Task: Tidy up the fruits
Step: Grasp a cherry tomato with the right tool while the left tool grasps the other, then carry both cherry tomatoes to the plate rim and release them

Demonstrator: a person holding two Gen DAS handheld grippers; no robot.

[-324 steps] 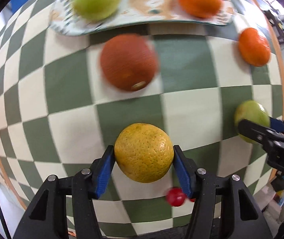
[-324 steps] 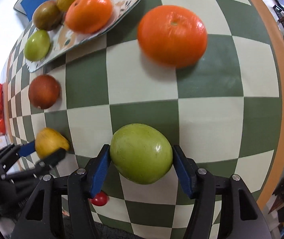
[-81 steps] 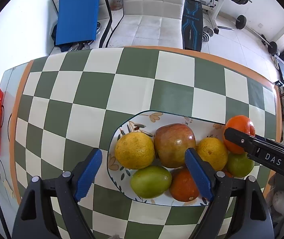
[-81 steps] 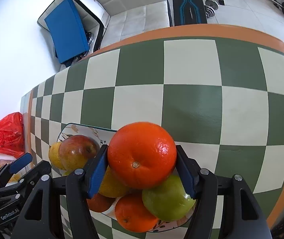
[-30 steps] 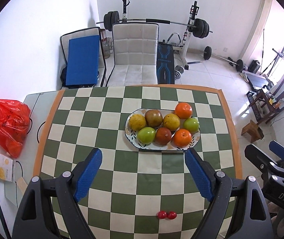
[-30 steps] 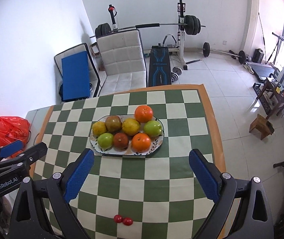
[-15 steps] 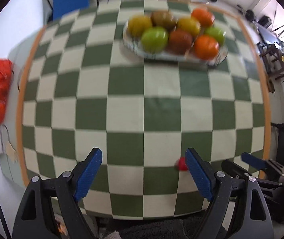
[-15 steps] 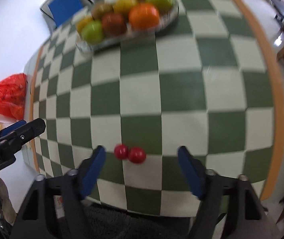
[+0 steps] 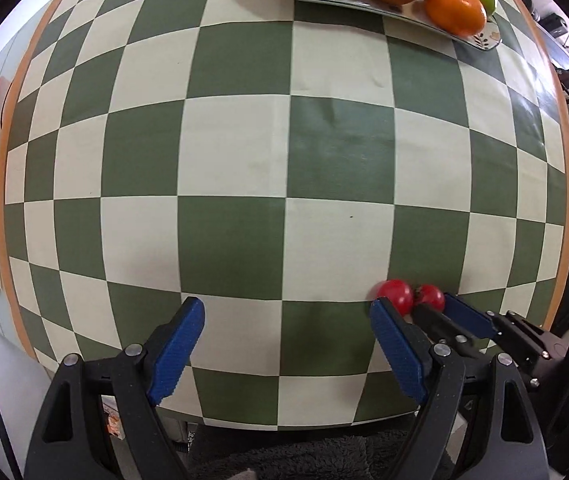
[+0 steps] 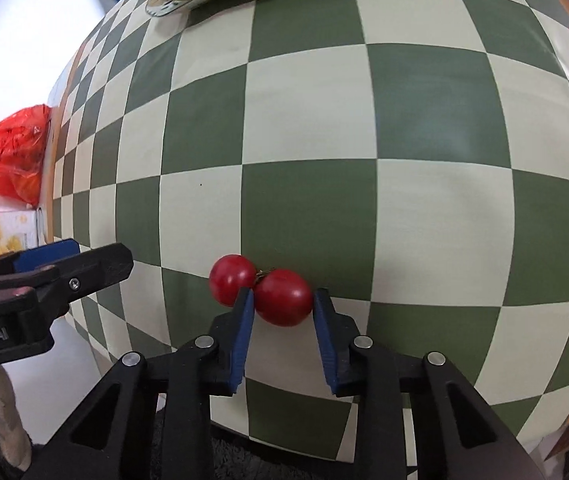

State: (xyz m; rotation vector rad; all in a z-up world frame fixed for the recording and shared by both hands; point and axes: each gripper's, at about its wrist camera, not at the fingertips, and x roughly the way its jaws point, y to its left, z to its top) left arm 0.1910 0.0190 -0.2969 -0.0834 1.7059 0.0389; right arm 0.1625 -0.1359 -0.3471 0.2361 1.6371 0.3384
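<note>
Two red tomatoes point(image 10: 260, 290) touch each other on the checked tabletop point(image 10: 364, 120), near its front edge. The right tool point(image 10: 282, 300) has its blue pads on either side of the right-hand tomato, closed around it. The left tool point(image 9: 288, 316) is spread wide, empty, just left of the tomatoes. Far across the tabletop, the plate point(image 9: 480, 40) holds green, brown and orange fruit point(image 9: 454, 8).

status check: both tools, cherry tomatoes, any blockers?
Right tool closing around one cherry tomato; contact unclear. Left tool open, empty. Second tomato touching the first, outside the fingers.
</note>
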